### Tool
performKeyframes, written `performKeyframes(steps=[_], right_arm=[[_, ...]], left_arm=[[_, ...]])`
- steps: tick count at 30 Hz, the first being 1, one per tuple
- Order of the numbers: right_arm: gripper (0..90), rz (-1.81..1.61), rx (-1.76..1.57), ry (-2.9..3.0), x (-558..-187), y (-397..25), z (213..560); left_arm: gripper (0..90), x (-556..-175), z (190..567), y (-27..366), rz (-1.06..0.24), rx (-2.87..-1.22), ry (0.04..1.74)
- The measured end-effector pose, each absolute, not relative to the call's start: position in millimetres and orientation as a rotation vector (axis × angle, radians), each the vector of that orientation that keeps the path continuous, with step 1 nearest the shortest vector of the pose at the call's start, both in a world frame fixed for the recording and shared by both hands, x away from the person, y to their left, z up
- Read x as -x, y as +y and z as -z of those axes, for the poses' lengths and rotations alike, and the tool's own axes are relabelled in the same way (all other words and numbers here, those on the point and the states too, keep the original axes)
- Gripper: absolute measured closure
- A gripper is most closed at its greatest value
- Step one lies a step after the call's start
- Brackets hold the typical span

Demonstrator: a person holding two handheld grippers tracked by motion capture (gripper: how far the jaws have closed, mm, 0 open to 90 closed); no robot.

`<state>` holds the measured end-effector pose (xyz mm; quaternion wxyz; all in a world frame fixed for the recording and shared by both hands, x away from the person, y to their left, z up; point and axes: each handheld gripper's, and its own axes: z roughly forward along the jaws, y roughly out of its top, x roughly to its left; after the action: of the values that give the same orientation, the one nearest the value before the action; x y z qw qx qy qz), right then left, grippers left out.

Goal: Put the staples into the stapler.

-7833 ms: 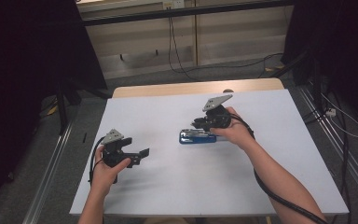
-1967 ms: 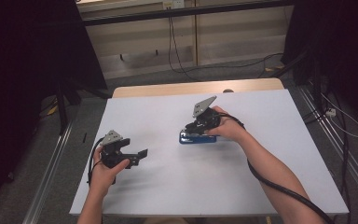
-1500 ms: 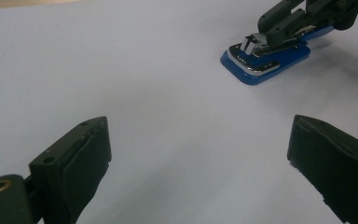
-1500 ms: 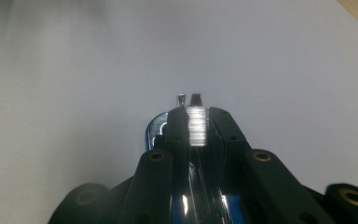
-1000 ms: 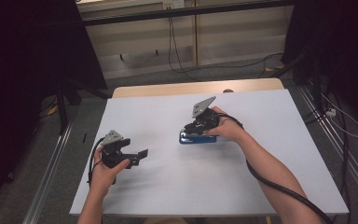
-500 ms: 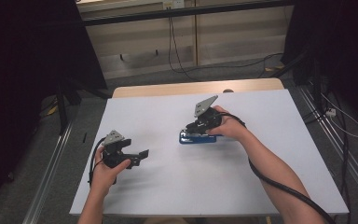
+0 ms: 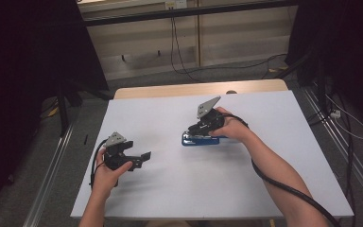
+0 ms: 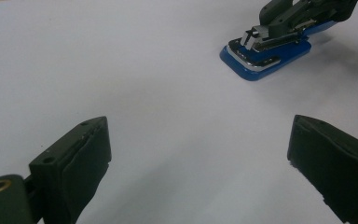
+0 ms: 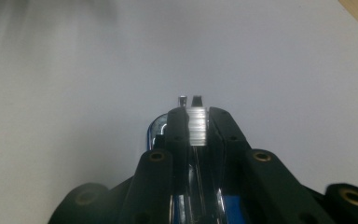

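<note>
A blue stapler (image 7: 199,140) with a metal top lies flat near the middle of the white table (image 7: 264,189). My right gripper (image 7: 196,129) comes down on it from the right. In the right gripper view, that gripper (image 9: 196,122) has its jaws shut on the stapler's silvery ridged top piece (image 9: 196,126), with the blue base (image 9: 152,133) showing below. My left gripper (image 7: 141,159) rests low at the table's left, apart from the stapler. Its jaws (image 8: 198,154) stand wide open with nothing between them. The left gripper view shows the stapler (image 8: 265,51) farther off, held by the right gripper (image 8: 284,16).
The table's wooden far edge (image 7: 194,89) carries a small round fitting (image 7: 231,92). Dark curtains and floor cables lie beyond. A black cable (image 7: 288,189) trails along the right forearm, and bare white tabletop lies in front of both grippers.
Since the earliest frame my right gripper has shifted slightly left and lower over the stapler. In the last second nothing visibly moves, and the left gripper has stayed put.
</note>
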<state>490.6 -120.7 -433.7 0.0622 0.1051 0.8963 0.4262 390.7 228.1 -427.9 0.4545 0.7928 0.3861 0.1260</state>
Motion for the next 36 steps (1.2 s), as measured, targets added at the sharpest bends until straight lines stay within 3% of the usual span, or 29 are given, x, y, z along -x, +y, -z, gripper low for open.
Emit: performKeyframes(steps=[36], right_arm=[[79.3,-1.287,-0.296,2.728,-492.4,-118.8,432.5]], left_arm=[[6.2,-391.4,428.2,228.5,-0.315,-1.962,0.953]])
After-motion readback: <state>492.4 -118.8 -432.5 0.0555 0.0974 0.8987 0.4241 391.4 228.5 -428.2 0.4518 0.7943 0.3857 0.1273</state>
